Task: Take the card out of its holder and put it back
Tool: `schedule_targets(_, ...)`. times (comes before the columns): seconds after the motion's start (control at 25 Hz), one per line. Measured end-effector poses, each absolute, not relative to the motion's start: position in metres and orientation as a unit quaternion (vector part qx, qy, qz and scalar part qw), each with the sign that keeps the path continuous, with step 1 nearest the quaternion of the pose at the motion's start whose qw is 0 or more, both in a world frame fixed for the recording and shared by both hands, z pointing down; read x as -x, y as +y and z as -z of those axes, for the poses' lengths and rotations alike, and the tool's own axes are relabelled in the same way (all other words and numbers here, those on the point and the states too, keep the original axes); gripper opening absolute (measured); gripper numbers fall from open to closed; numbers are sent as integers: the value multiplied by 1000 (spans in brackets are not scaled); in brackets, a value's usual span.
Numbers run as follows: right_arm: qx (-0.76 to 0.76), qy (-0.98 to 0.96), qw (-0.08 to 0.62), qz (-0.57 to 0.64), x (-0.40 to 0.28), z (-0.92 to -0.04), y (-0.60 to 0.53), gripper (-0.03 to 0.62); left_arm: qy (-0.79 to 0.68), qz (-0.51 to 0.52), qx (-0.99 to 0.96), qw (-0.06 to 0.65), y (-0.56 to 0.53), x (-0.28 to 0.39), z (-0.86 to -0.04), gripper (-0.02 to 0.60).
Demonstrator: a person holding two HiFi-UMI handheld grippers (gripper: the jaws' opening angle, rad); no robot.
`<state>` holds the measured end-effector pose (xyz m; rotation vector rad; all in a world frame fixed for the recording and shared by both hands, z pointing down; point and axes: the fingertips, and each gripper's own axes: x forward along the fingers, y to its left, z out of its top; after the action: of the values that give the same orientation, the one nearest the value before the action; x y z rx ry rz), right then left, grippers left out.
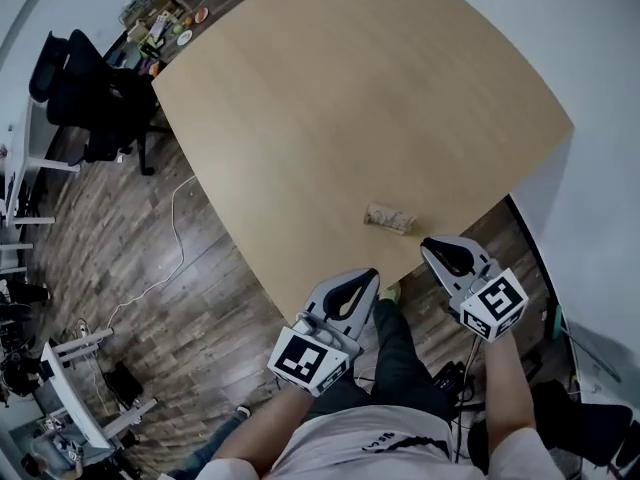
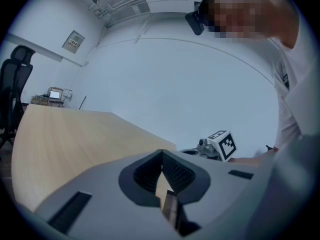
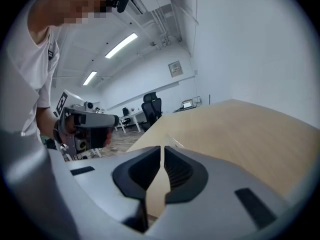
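Just off the near edge of the counter (image 1: 350, 88), the left gripper (image 1: 368, 276) and right gripper (image 1: 430, 245), grey moulded shells with ribbed black pads, each hold their jaws pressed together on nothing. Just beyond them, near that edge, lies the small oblong card holder (image 1: 389, 216), mottled tan; its card cannot be made out. Pale, smooth wood grain covers the rest.

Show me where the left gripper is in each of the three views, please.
Head view: left gripper at bottom centre.
Left gripper view: left gripper fills the bottom, tongs shut.
Right gripper view: left gripper at middle left.
Shared landmark: the wooden table.
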<state>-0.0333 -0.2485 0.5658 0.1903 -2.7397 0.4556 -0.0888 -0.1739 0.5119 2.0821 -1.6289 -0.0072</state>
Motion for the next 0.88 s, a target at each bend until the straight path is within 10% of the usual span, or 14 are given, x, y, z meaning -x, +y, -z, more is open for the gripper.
schedule_targets(0.88,-221,-955,71,-186,57,-379,-23,14,-534,24,-822,196,-7,86,-357,12)
